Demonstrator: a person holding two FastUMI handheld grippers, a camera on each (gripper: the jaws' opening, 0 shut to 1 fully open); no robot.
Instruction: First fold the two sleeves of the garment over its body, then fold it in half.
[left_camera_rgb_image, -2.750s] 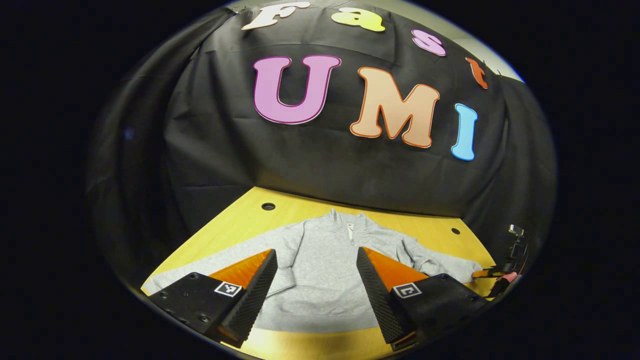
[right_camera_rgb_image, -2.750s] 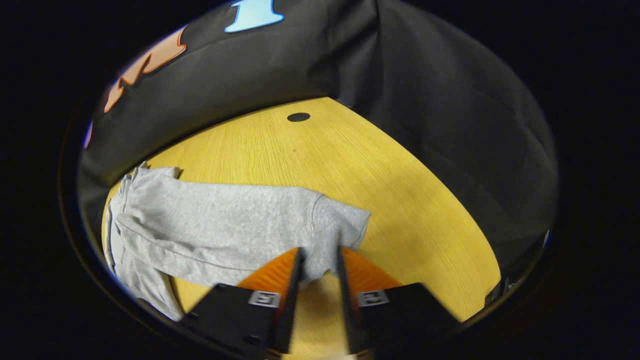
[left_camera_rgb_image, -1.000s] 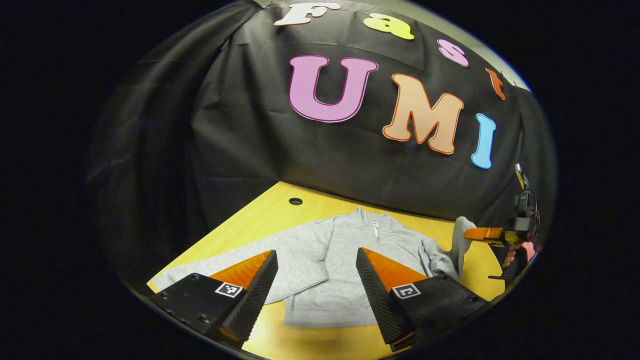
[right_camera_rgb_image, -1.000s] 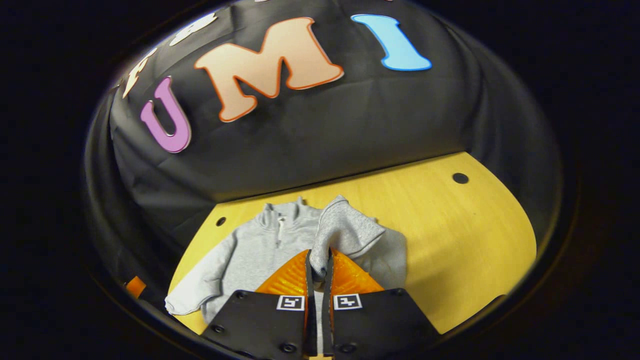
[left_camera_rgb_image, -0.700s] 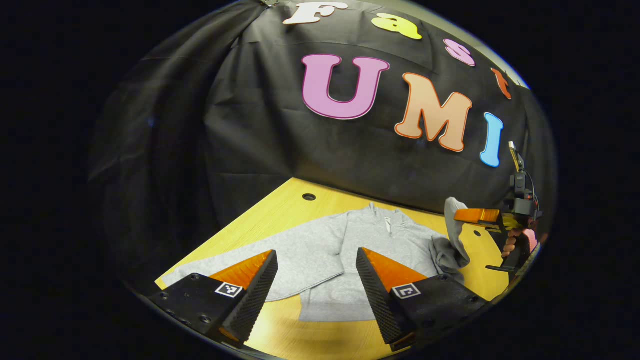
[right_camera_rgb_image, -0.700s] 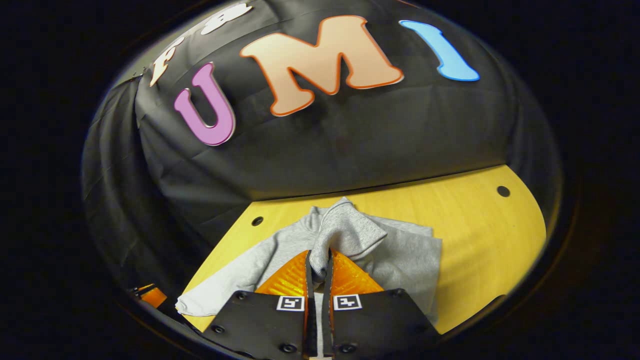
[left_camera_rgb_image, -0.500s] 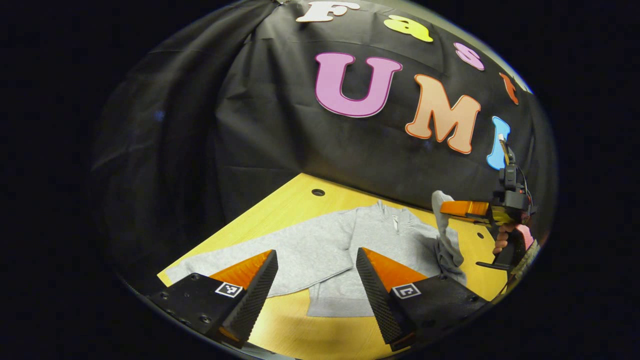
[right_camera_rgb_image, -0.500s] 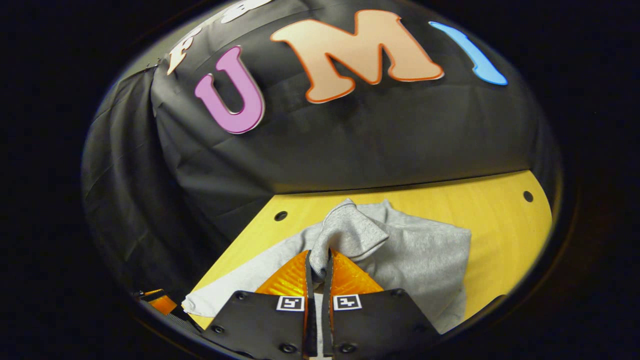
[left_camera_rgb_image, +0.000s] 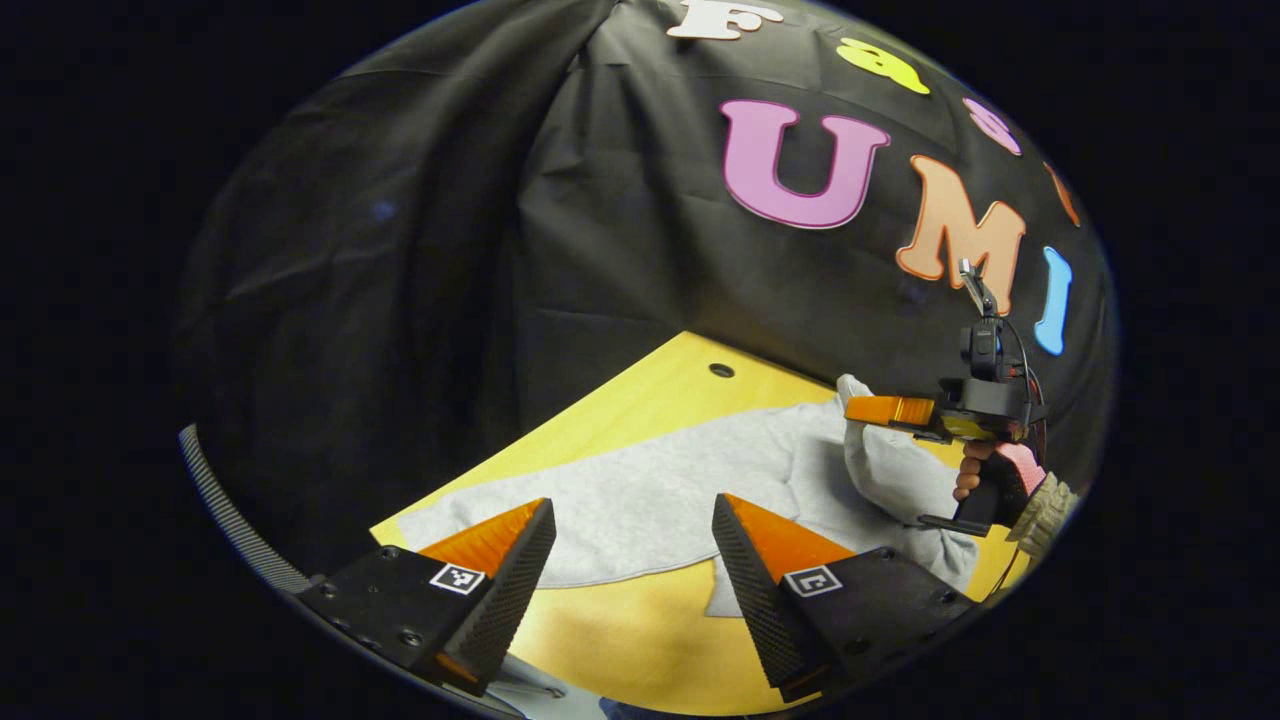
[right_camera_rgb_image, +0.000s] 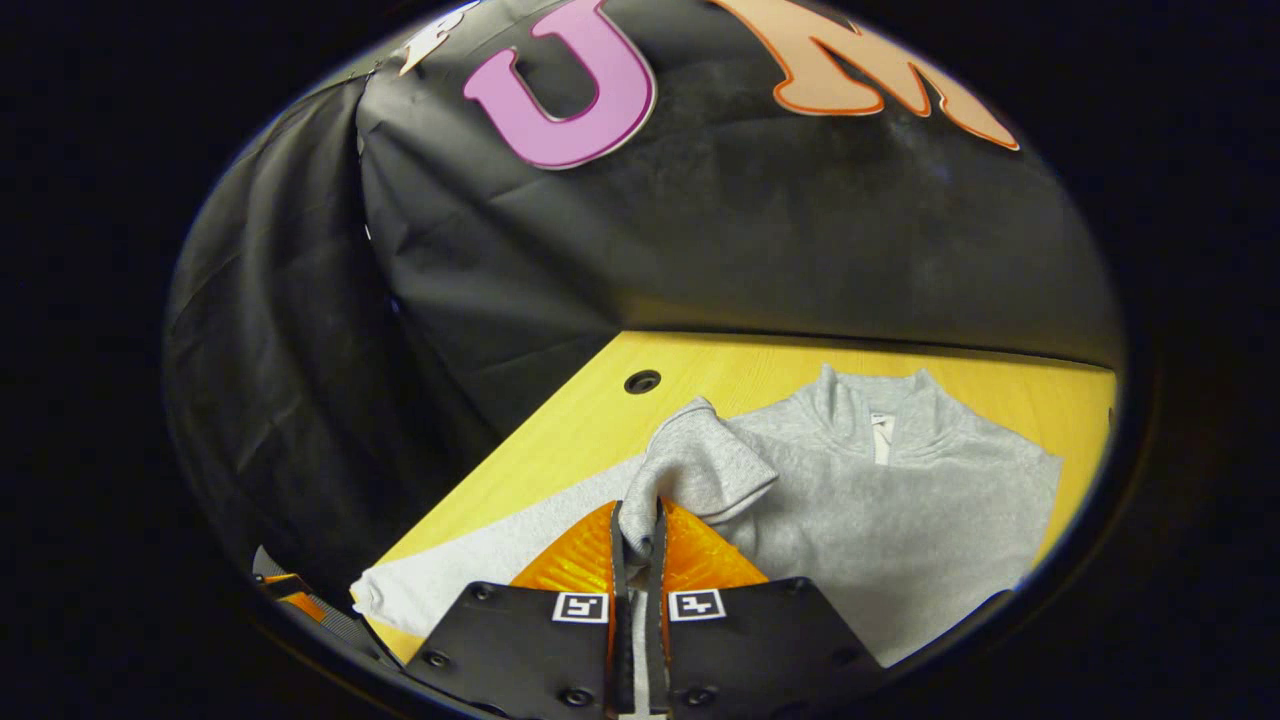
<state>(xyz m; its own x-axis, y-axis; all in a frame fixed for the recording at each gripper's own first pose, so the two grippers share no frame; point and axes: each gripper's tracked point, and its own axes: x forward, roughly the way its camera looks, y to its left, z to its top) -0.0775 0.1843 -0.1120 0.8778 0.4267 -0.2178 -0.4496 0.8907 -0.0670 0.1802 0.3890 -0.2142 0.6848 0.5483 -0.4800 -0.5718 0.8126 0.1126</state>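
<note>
Step in hand: I am carrying the right sleeve (right_camera_rgb_image: 700, 465) across the body of the grey garment (right_camera_rgb_image: 900, 520), the first of the two sleeve folds
Right gripper (right_camera_rgb_image: 637, 545): pinched tight on the sleeve cuff, both orange fingers pressing the cloth, the cuff bunched just above the fingertips
Left gripper (left_camera_rgb_image: 630, 525): spread wide, nothing between its fingers, poised above the near edge of the bench (left_camera_rgb_image: 640, 410)
How to do it well: I judge I should bring the cuff low over the chest before letting go, so the sleeve lies flat and straight, not in a heap; I would let go only once the cloth rests on the body
Risk: lifting too high could drag the shoulder and shift the whole garment
Garment and right gripper: the body lies flat on the bench beyond and to the right of the fingers, collar toward the wall
Left sleeve (left_camera_rgb_image: 560, 510): stretched out flat, just beyond the left gripper, apart from it and not yet folded
</note>
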